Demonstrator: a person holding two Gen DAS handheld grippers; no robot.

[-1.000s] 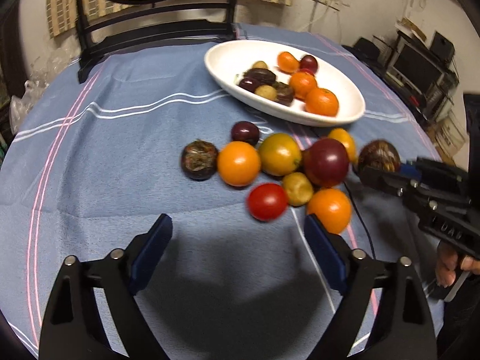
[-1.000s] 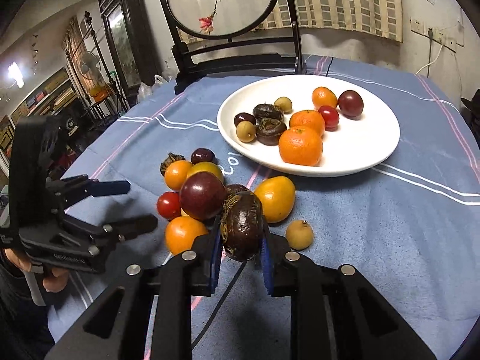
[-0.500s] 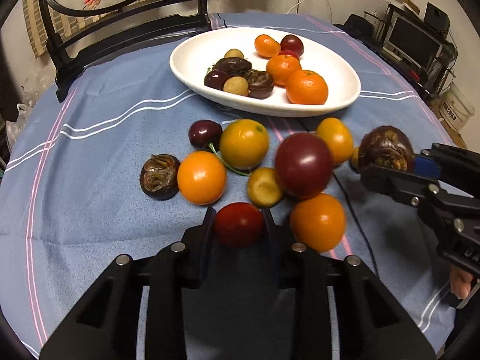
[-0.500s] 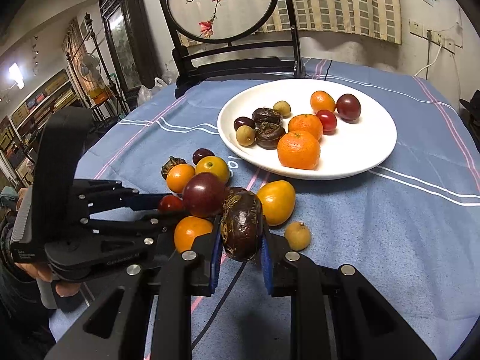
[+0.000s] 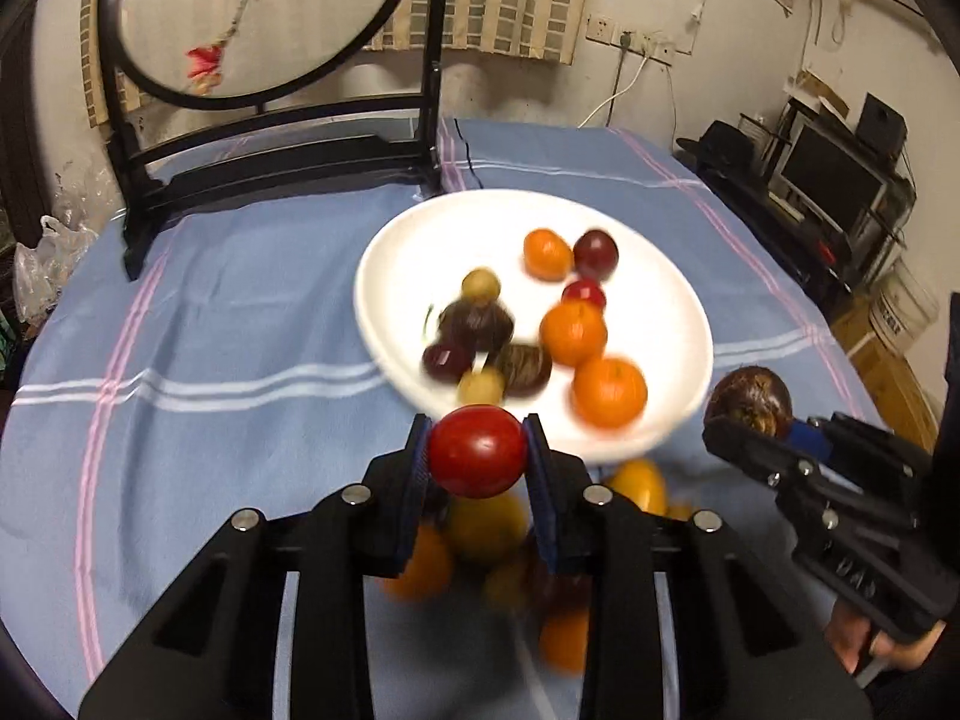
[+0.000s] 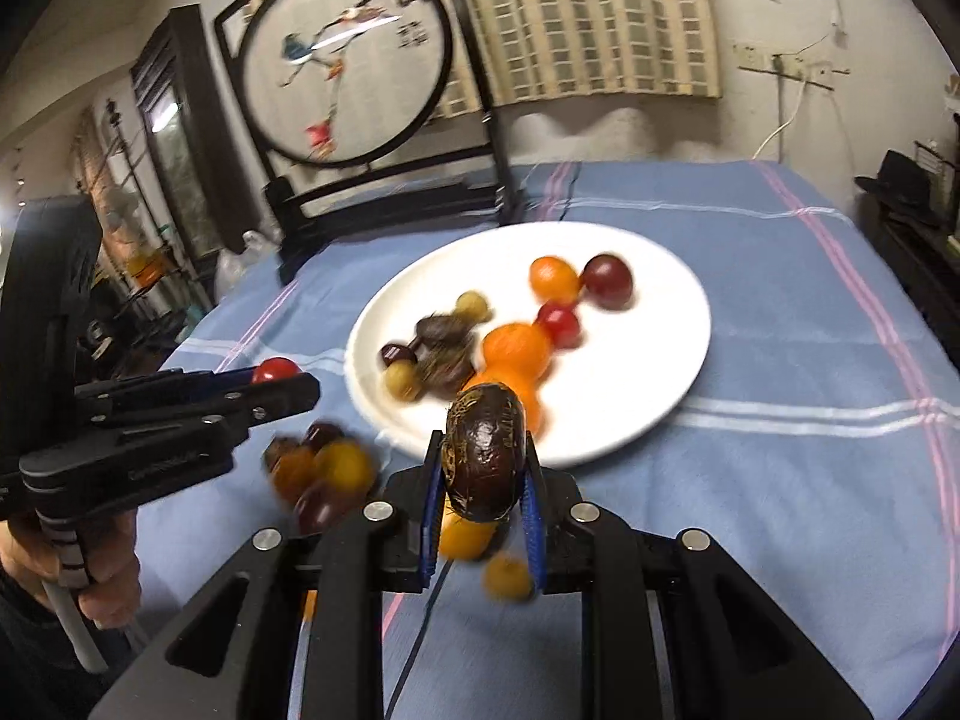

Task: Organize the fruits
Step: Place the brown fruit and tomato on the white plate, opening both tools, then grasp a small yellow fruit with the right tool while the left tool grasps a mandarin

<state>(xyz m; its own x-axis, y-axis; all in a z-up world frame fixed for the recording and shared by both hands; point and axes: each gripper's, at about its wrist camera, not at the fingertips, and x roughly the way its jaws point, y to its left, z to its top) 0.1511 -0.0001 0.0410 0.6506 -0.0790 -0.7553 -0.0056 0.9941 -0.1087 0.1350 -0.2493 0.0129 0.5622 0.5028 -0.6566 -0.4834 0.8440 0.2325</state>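
Aloft together, the left gripper (image 5: 477,459) pinches a glossy round red tomato (image 5: 477,451) and the right gripper (image 6: 483,483) a wrinkled dark-brown fruit (image 6: 483,459) in closed jaws, both raised off the table's loose pile, apparently bound for the white oval plate (image 6: 654,354).

A lived-in home: a cloth-covered table (image 5: 240,324), an embroidered round screen (image 6: 348,60), a monitor (image 5: 831,177) and wall sockets (image 5: 630,42).
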